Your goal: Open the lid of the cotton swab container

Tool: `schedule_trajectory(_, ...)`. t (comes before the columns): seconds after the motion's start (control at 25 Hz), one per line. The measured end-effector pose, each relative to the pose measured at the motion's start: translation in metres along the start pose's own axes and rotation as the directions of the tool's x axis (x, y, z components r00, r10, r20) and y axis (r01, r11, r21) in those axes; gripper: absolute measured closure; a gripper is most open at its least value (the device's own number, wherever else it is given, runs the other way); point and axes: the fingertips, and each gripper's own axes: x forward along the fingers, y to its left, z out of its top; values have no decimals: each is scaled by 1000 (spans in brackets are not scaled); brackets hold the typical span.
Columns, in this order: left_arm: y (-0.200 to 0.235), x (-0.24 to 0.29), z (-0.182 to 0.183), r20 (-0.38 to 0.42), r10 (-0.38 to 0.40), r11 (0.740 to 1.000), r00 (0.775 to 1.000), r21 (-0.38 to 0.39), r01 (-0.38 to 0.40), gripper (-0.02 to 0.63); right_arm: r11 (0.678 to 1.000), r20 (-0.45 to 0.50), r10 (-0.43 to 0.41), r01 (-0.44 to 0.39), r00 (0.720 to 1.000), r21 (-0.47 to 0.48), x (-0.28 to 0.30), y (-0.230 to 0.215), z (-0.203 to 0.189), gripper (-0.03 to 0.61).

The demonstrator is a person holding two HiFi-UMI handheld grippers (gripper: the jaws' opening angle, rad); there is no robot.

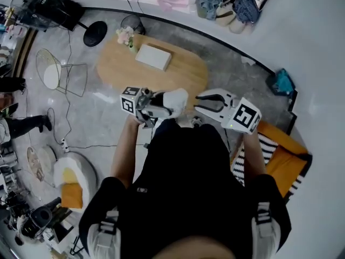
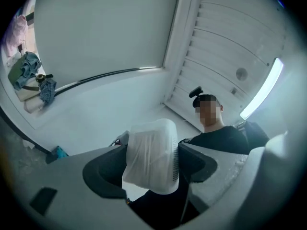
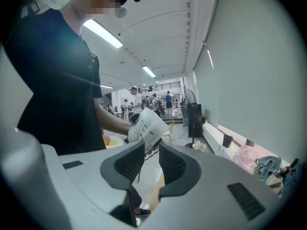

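Table (image 1: 183, 69) below; L tongs (image 2: 153, 166) clamp swab container (image 2: 151, 150), R tongs (image 3: 152, 163) prob. empty.

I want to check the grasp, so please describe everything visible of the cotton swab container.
The cotton swab container is a small, white, translucent box, plastic by its look, with rounded corners and fine ribs along one side. It is held in the air, clamped across its sides by the jaws of the left gripper. The right gripper, jaws apart, is close beside it and seems not to touch it. Whether its lid is open cannot be told.
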Motion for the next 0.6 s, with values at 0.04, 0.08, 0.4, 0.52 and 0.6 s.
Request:
schedule_trajectory(0.04,-4,4,-1,9,-19,1000,1000,3,19,288,1000,17,16,-16,1000,-12,-2,5,9,489)
schedule_trajectory(0.08,-8,9,-3,14,-36,999,999,8,36,288,999,33,28,-27,999,-24,-4,10,17,477)
schedule_trajectory(0.4,-24,39,-28,-94,-126,992,988,17,128,288,988,78,134,-127,988,-86,-6,40,53,396)
schedule_trajectory(0.52,-29,43,-33,-122,-148,988,981,22,152,288,976,73,193,-183,979,-120,-4,50,56,405)
schedule_trajectory(0.6,-33,44,-37,-143,-158,986,977,25,163,288,972,73,212,-202,975,-123,-5,55,57,408)
